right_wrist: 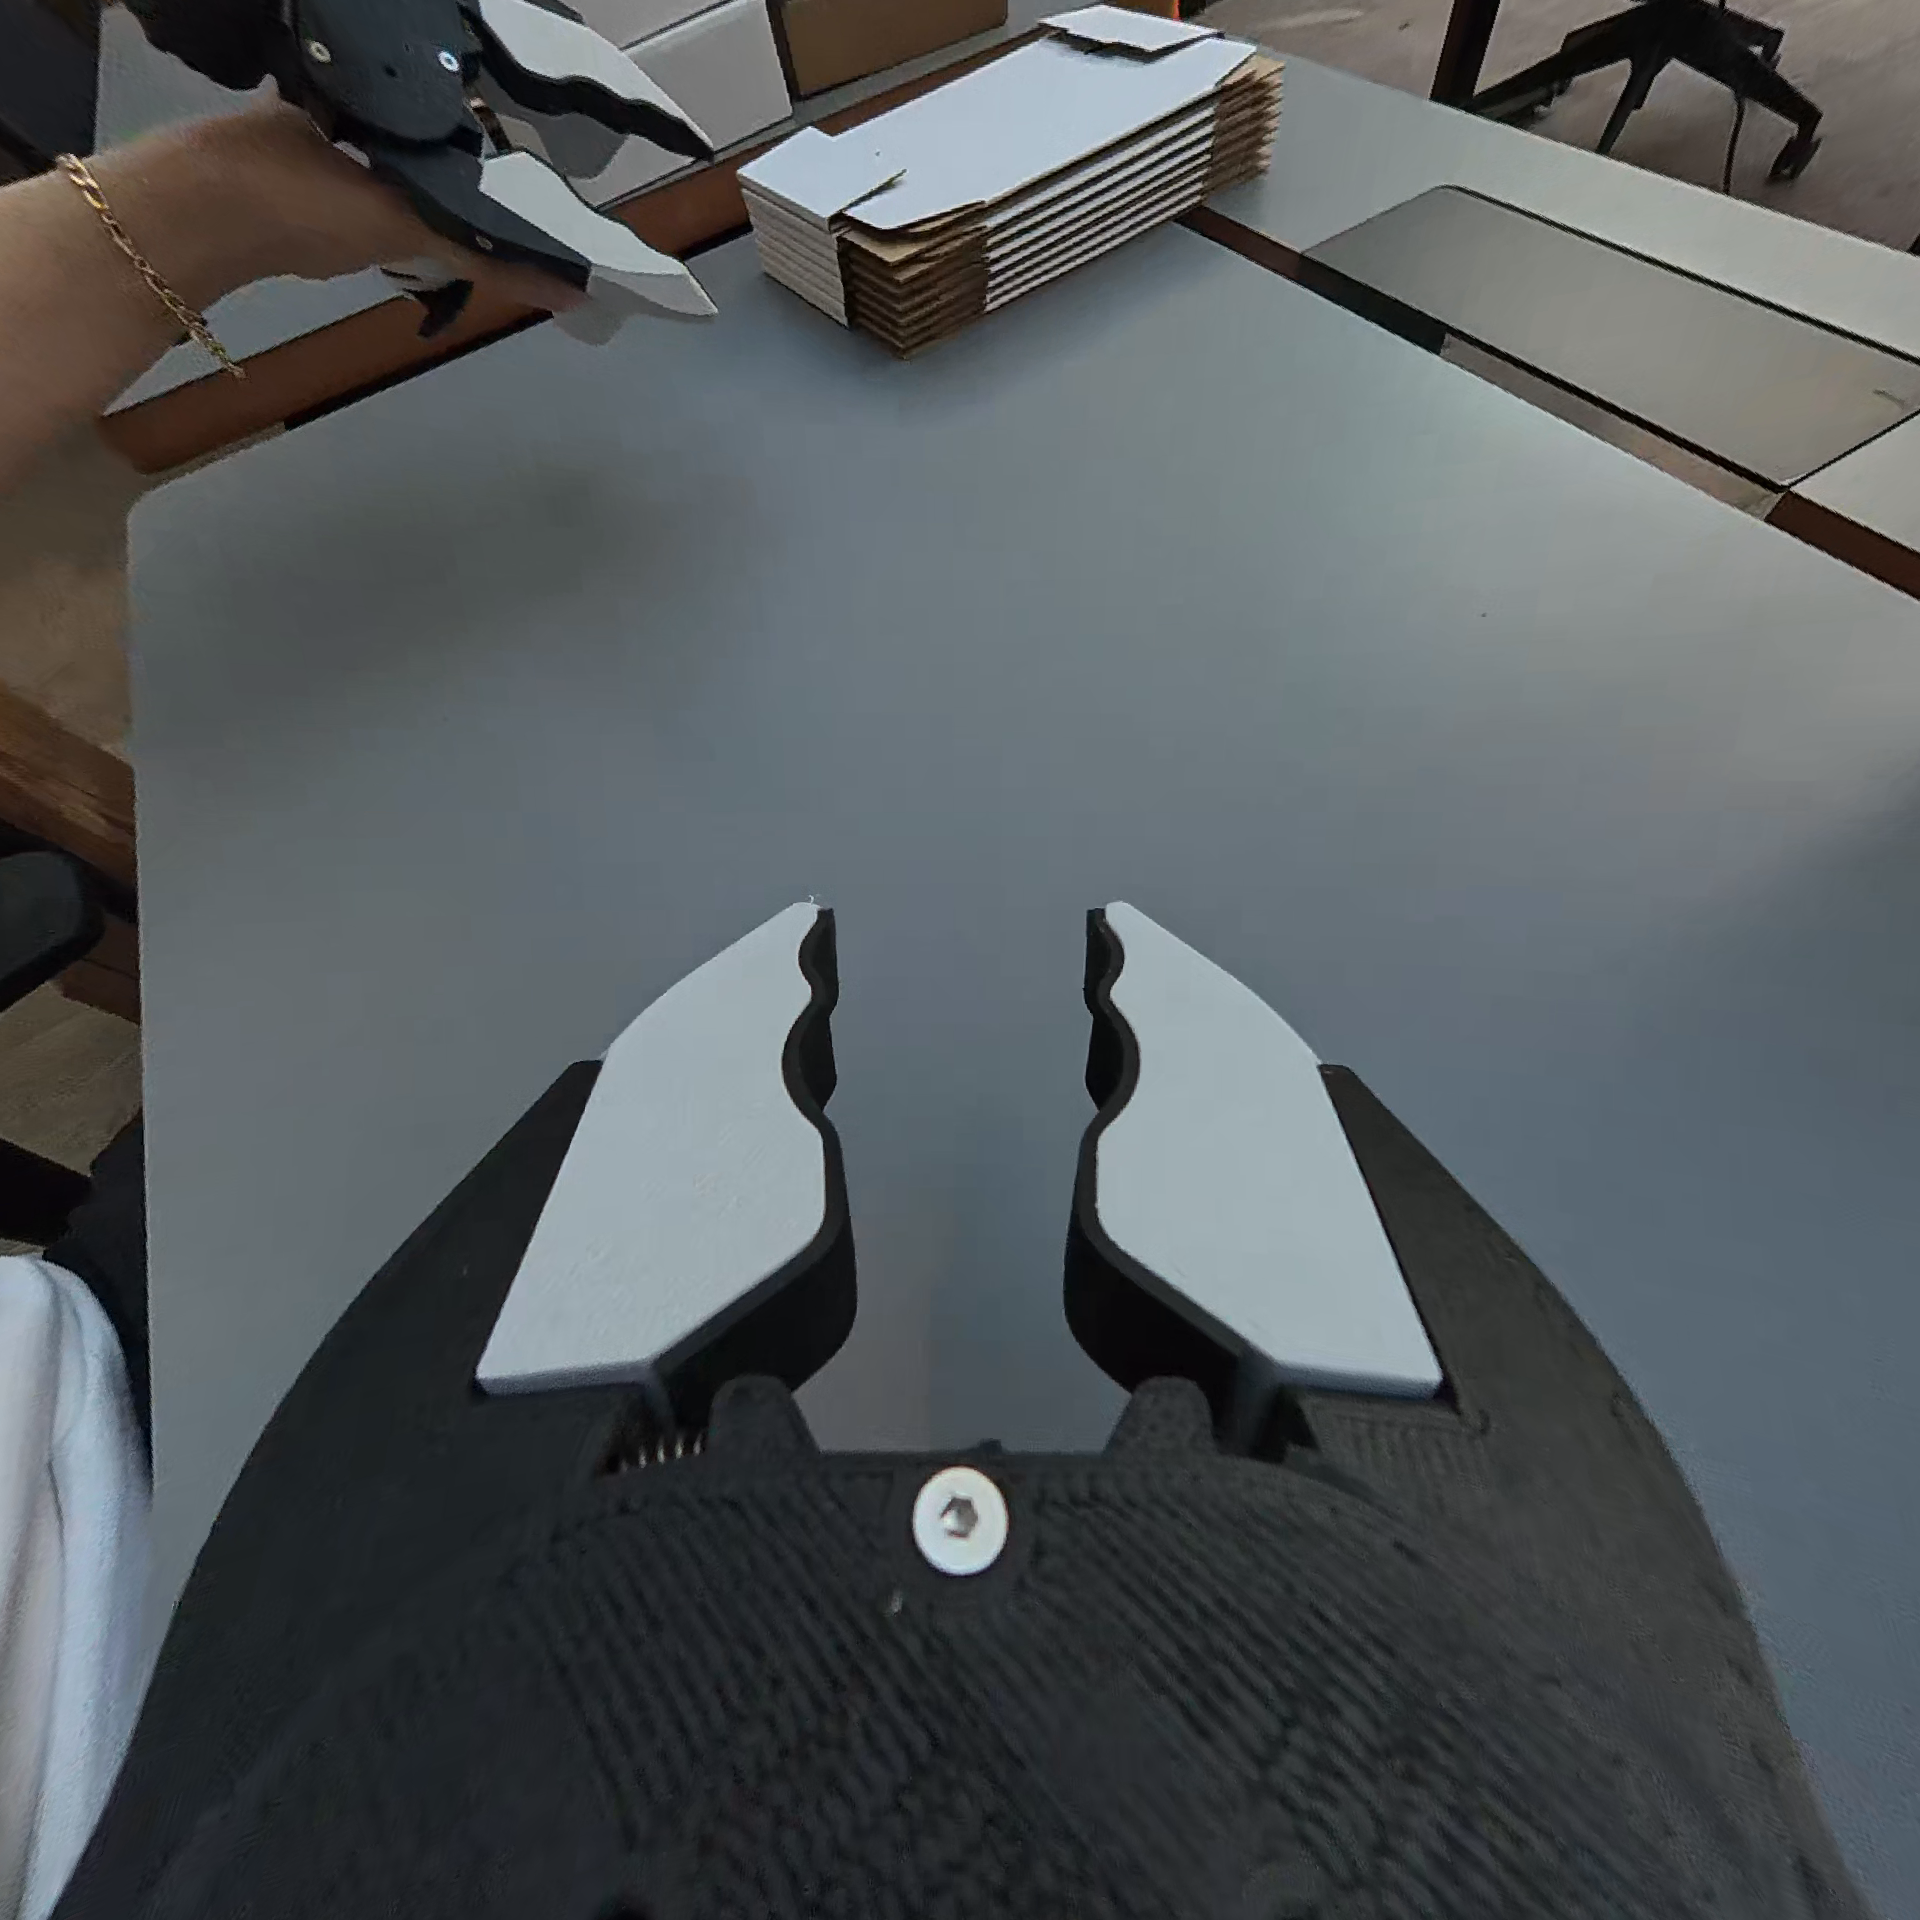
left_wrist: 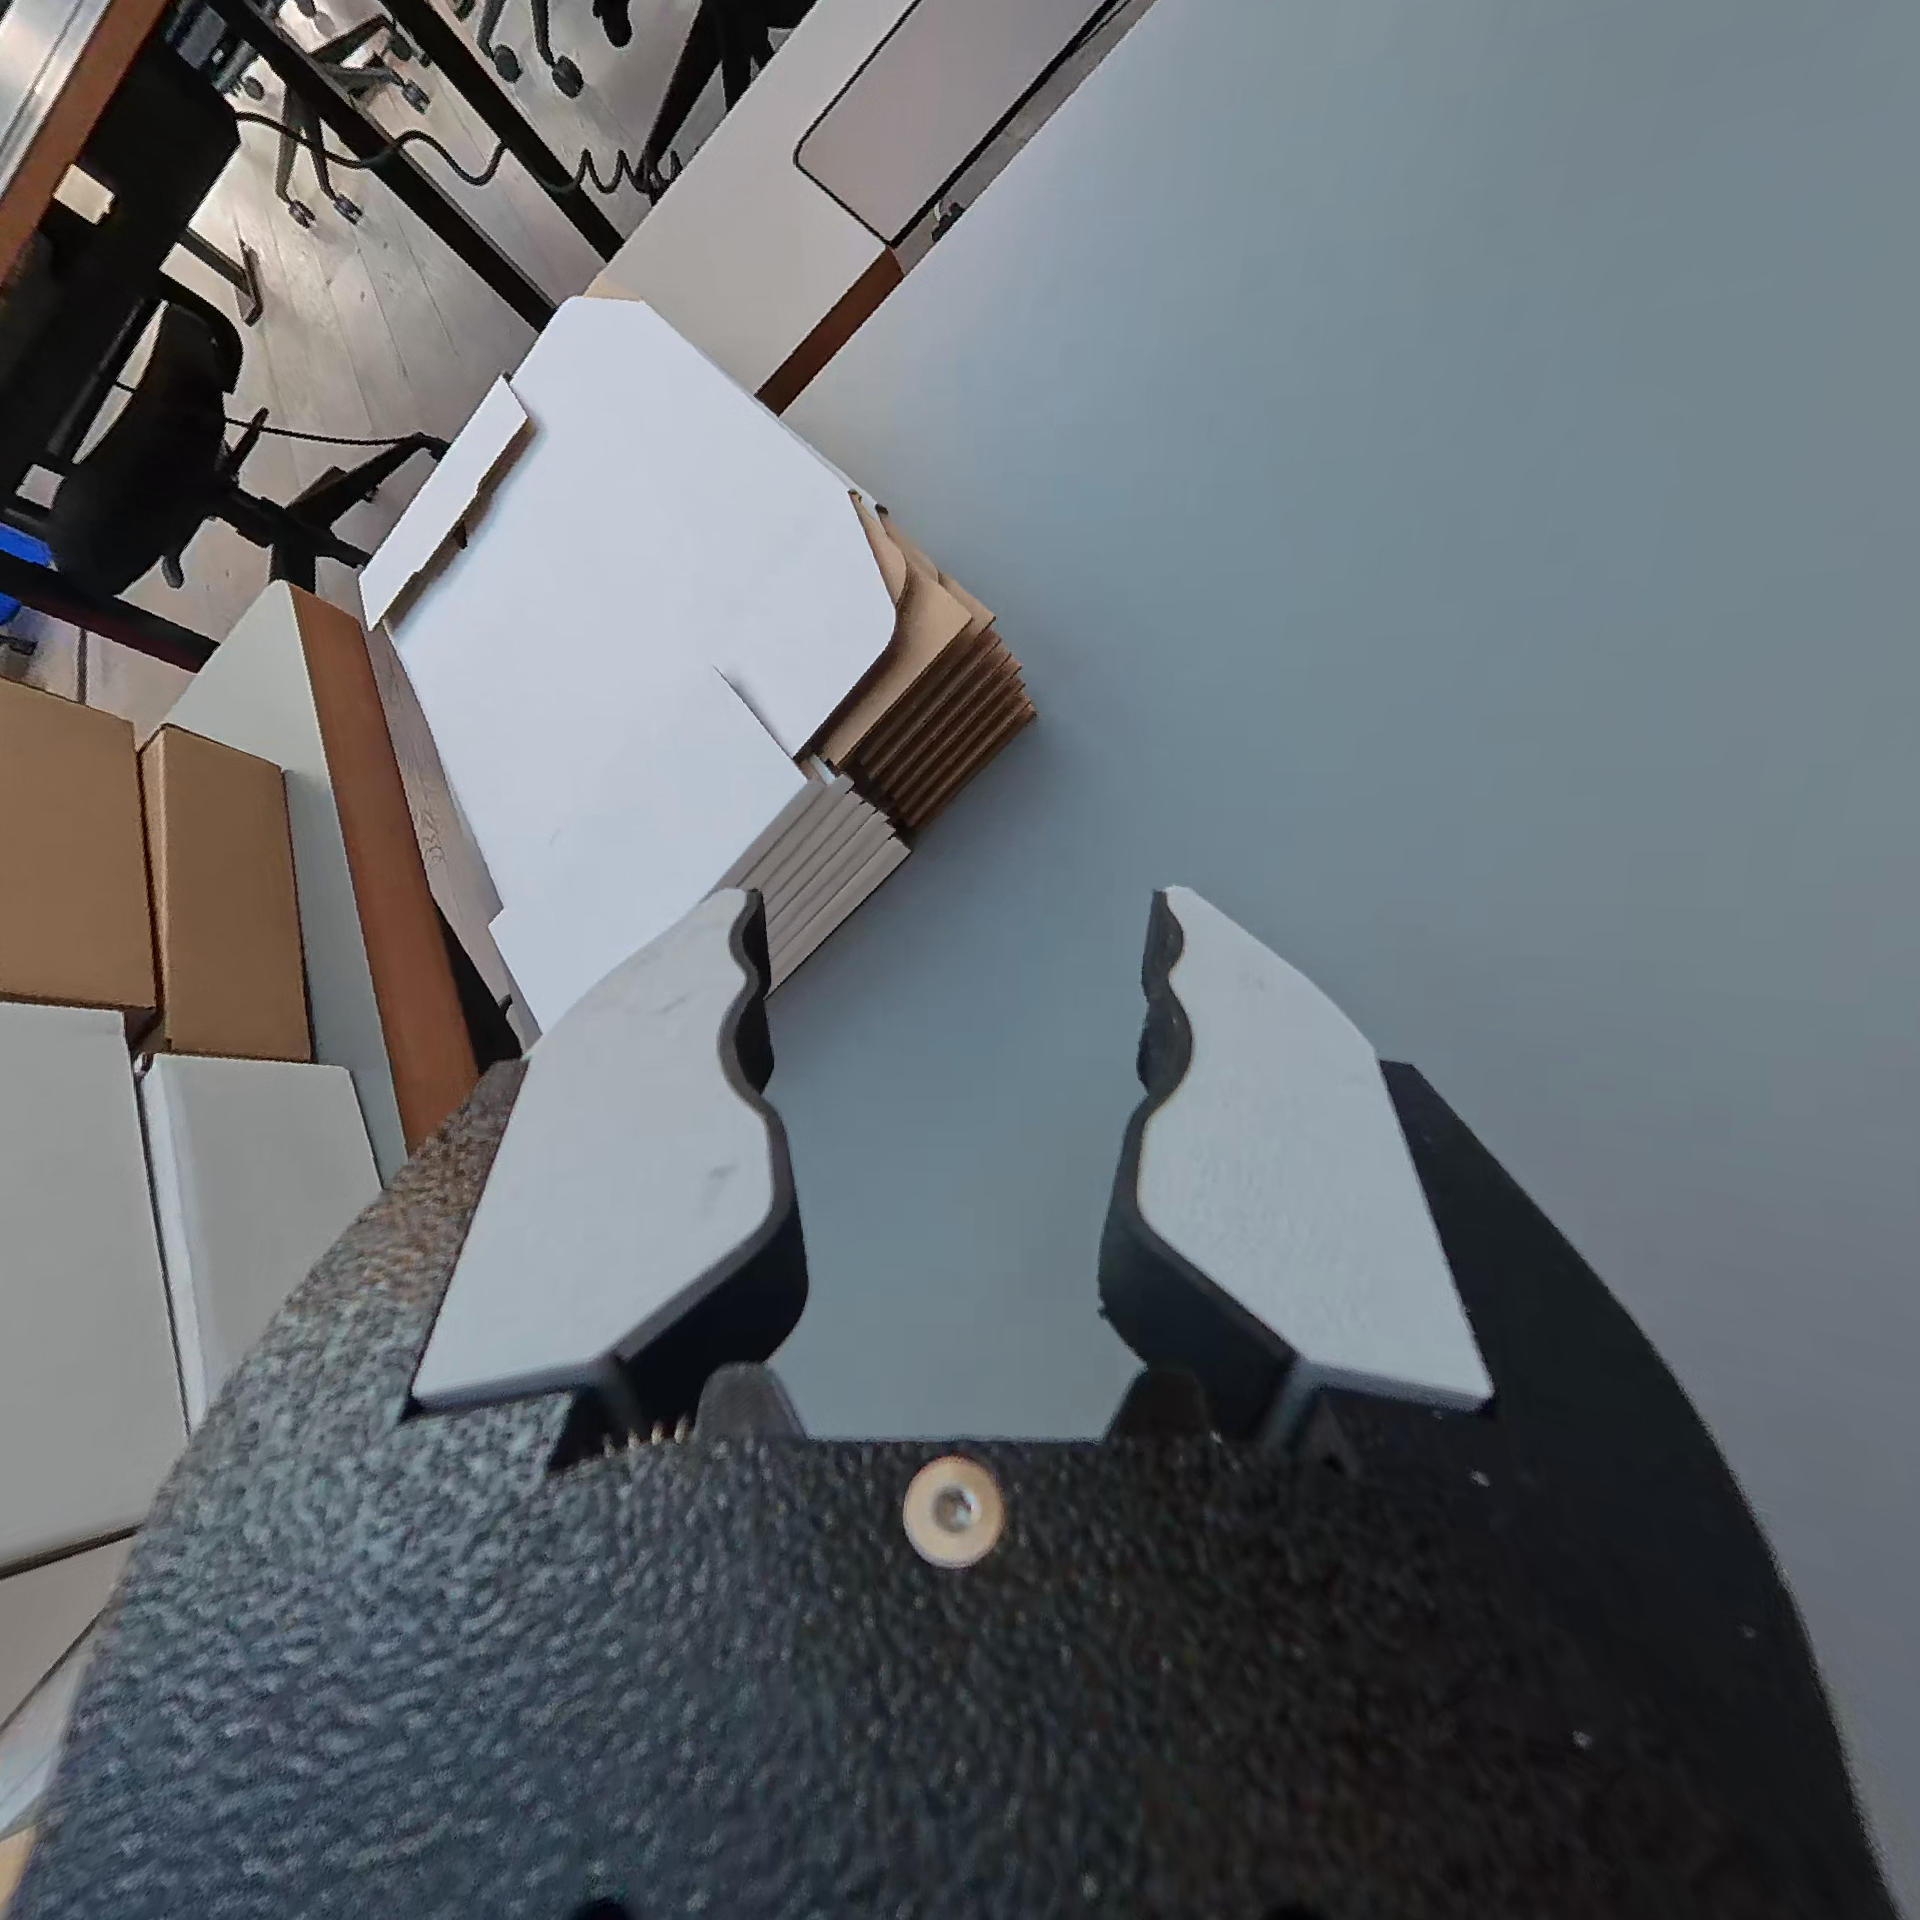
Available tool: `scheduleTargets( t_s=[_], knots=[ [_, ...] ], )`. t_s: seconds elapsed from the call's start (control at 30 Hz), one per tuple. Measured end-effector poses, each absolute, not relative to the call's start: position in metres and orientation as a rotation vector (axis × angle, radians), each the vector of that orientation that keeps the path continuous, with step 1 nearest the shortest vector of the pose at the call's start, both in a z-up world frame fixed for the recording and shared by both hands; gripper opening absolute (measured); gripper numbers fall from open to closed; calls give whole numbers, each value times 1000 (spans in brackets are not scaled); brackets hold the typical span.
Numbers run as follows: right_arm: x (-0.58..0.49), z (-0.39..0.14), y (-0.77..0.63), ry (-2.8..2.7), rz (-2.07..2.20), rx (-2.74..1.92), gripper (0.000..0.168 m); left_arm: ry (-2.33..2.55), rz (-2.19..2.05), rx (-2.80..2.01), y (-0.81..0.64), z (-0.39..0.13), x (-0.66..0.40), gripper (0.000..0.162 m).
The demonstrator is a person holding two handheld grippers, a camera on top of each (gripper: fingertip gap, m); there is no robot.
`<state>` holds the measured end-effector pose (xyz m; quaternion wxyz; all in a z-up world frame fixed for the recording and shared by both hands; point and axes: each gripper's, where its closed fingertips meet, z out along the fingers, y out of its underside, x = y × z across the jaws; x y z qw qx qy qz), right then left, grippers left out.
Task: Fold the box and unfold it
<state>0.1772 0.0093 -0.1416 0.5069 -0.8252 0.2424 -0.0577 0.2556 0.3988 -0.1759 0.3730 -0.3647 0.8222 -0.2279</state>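
Left claw (left_wrist: pixel 956 914) and right claw (right_wrist: pixel 958 912) gape, empty.

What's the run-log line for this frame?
left gripper: open, empty | right gripper: open, empty | stack of flat boxes: untouched, far table edge | fold: not started

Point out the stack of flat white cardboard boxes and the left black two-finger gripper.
stack of flat white cardboard boxes (right_wrist: pixel 997 156), right wrist view, top sheet.
left black two-finger gripper (left_wrist: pixel 961 914), left wrist view, midway between fingertips.
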Motion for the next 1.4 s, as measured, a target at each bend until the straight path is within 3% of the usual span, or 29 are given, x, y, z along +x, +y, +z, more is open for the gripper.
scheduleTargets(
  t_s=[0.63, 0.97, 1.13, 1.23, 1.3, 1.4],
  knots=[
    [165, -162, 14, 600, -63, -2002, 47, 2191, -715, -913, 408, -180, 299, 69],
    [164, -177, 14, 610, -29, -2030, 47, 2211, -518, -734, 416, -193, 319, 63],
    [165, -183, 9, 617, -31, -2052, 47, 2285, -300, -700, 433, -216, 323, 78],
    [167, -184, 9, 631, -17, -2047, 47, 2267, -339, -750, 433, -216, 325, 72],
    [167, -184, 9, 631, -17, -2046, 47, 2266, -417, -785, 430, -210, 323, 56],
    [167, -184, 9, 620, -31, -2052, 47, 2326, -450, -733, 423, -206, 310, 46]
  ],
)
